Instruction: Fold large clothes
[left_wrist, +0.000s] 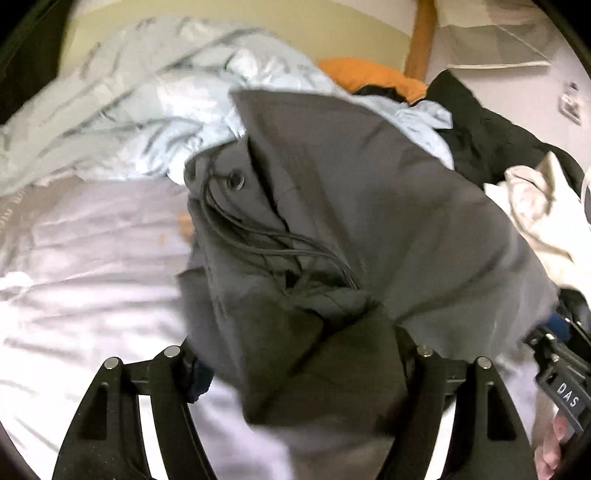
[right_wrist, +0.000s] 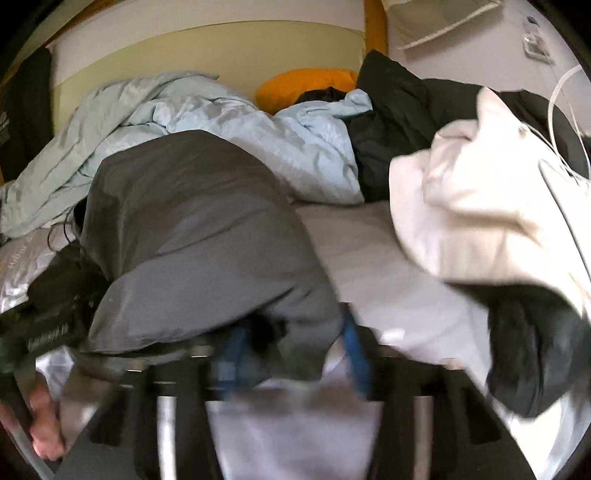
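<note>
A large dark grey garment (left_wrist: 332, 206) with drawstrings lies bunched over the white bedsheet (left_wrist: 92, 266). My left gripper (left_wrist: 295, 354) has its jaws wide apart with grey cloth draped between them; the fingertips are hidden by the cloth. In the right wrist view the same grey garment (right_wrist: 199, 236) hangs in front of my right gripper (right_wrist: 280, 343), whose blue fingertips (right_wrist: 354, 343) are blurred and partly covered by cloth. The left gripper (right_wrist: 48, 317) shows at the left of that view.
A light blue duvet (left_wrist: 140, 107) is heaped at the back. An orange pillow (right_wrist: 303, 85), a black garment (right_wrist: 406, 122) and a cream garment (right_wrist: 480, 206) lie at the right. A pale headboard (right_wrist: 207, 51) stands behind.
</note>
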